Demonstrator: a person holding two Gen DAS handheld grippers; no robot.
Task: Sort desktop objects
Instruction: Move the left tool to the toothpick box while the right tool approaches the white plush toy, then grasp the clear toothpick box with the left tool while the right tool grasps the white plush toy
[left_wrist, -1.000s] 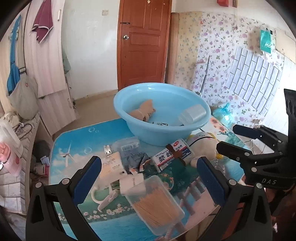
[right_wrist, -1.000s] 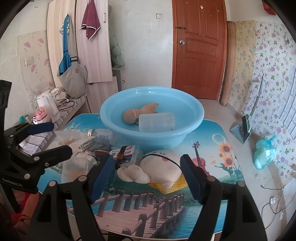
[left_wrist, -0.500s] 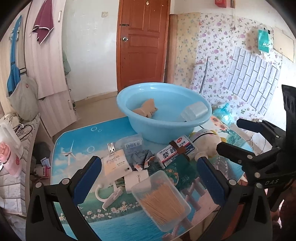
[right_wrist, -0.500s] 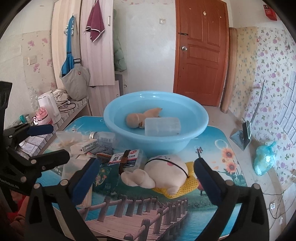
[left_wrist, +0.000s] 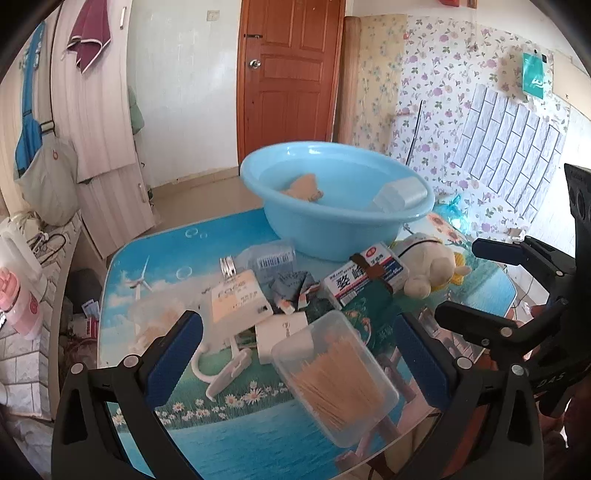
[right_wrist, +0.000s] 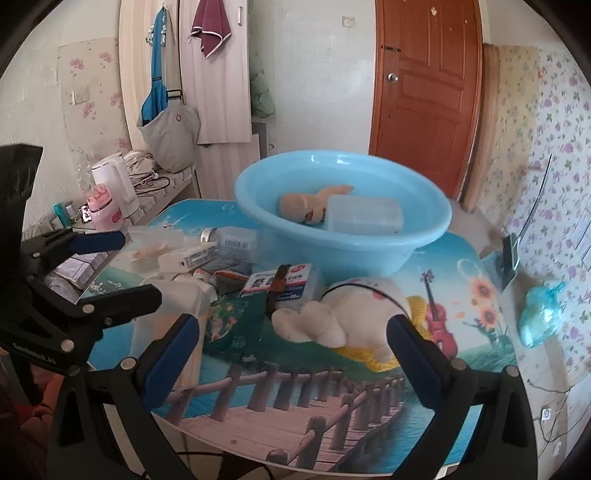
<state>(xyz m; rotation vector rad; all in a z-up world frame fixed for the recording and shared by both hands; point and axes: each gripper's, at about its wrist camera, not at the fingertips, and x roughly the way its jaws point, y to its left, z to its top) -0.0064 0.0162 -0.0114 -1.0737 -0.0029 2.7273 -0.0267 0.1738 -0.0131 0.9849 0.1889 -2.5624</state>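
Observation:
A light blue basin (left_wrist: 332, 229) (right_wrist: 332, 254) stands at the table's far side, holding a tan doll (right_wrist: 306, 205) and a clear box (right_wrist: 364, 218). In front of it lie a white plush toy (right_wrist: 354, 314) (left_wrist: 424, 269), a blue-white carton with a brown strap (left_wrist: 365, 280), a white box (left_wrist: 236, 299), a white hook (left_wrist: 221, 365) and a clear box of wooden sticks (left_wrist: 332, 373). My left gripper (left_wrist: 297, 354) hangs open above the stick box. My right gripper (right_wrist: 293, 362) hangs open just short of the plush toy. Neither holds anything.
A green packet (right_wrist: 236, 328) and a small barcoded bottle (left_wrist: 273, 256) lie among the clutter. A white kettle (right_wrist: 114, 184) and pink bottle (right_wrist: 101, 206) stand on a side counter at the left. The table's near edge is close below both grippers. A teal bag (right_wrist: 539, 317) lies on the floor.
My right gripper's fingers have spread wider and it has drawn back a little from the plush toy. The left view has shifted slightly; its fingers stay open. No object has moved.

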